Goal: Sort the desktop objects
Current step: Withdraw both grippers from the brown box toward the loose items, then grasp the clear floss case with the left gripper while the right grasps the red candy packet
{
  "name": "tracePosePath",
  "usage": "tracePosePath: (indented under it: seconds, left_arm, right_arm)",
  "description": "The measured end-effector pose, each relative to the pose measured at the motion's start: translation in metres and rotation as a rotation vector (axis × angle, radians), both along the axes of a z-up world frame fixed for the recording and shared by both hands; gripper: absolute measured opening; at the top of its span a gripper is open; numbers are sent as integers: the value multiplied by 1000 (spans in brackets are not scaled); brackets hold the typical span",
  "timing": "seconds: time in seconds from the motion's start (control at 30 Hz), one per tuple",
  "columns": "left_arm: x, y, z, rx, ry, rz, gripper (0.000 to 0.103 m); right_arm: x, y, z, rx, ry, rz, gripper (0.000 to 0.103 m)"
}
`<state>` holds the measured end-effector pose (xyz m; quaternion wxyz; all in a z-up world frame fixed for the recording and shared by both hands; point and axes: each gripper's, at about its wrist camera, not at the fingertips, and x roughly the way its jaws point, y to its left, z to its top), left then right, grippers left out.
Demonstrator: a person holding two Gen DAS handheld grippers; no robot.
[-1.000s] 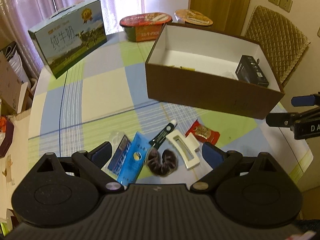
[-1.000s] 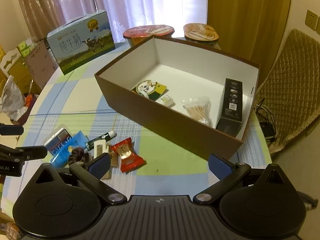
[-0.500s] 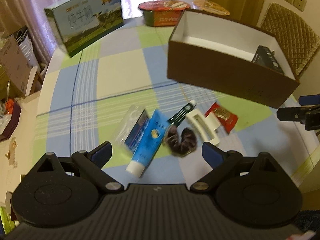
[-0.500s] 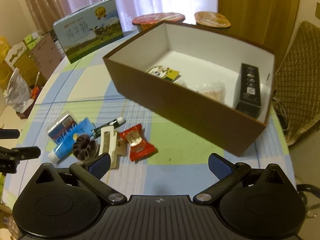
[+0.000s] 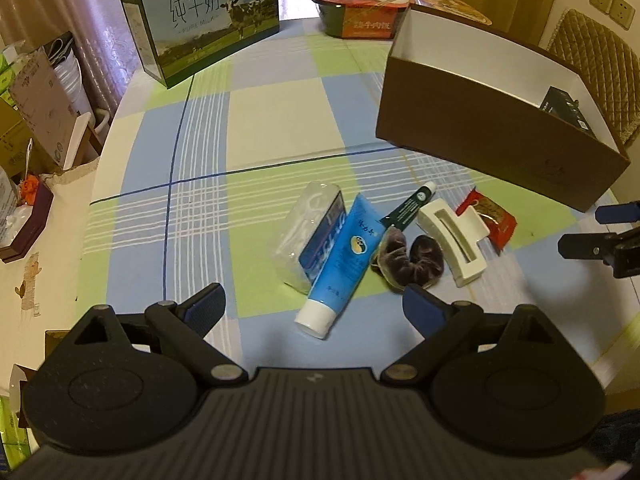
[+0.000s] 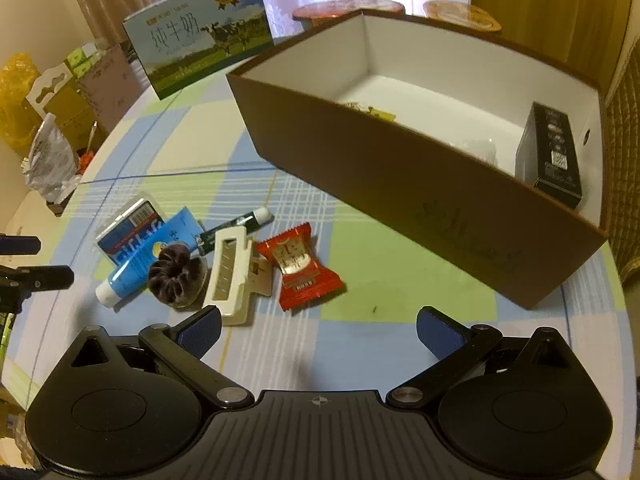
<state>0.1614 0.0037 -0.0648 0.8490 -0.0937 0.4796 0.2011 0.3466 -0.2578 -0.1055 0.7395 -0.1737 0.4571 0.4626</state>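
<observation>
A cluster of small items lies on the checked tablecloth: a clear floss-pick pack (image 5: 316, 232), a blue tube (image 5: 348, 260), a dark green tube (image 5: 408, 210), a dark scrunchie (image 5: 412, 258), a white hair claw (image 5: 454, 240) and a red snack packet (image 5: 488, 216). My left gripper (image 5: 316, 310) hovers open just before the blue tube's cap. My right gripper (image 6: 318, 330) is open in front of the red snack packet (image 6: 300, 266) and the white hair claw (image 6: 230, 274). The brown box (image 6: 400, 184) behind holds a black carton (image 6: 554, 156) and small packets.
A milk carton box (image 5: 204, 16) stands at the far left of the table. Two instant-noodle bowls (image 5: 360, 12) sit behind the brown box (image 5: 492, 144). A quilted chair (image 5: 596, 60) is at the right. Cardboard and bags (image 6: 48, 120) crowd the floor left of the table.
Both grippers have pulled lower and closer to the item cluster, which now sits larger and higher in both views. Both stay open and empty; the items have not moved.
</observation>
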Motion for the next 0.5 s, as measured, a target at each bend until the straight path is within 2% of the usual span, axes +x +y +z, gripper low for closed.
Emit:
tracePosePath:
  seconds: [0.23, 0.47, 0.5]
  left_arm:
    - [8, 18, -14, -14, 7, -35, 82]
    - [24, 34, -28, -27, 28, -101, 78]
    - [26, 37, -29, -29, 30, -113, 74]
  right_arm:
    - [9, 2, -19, -35, 25, -42, 101]
    - [19, 1, -35, -67, 49, -118, 101]
    - [20, 1, -36, -70, 49, -130, 101]
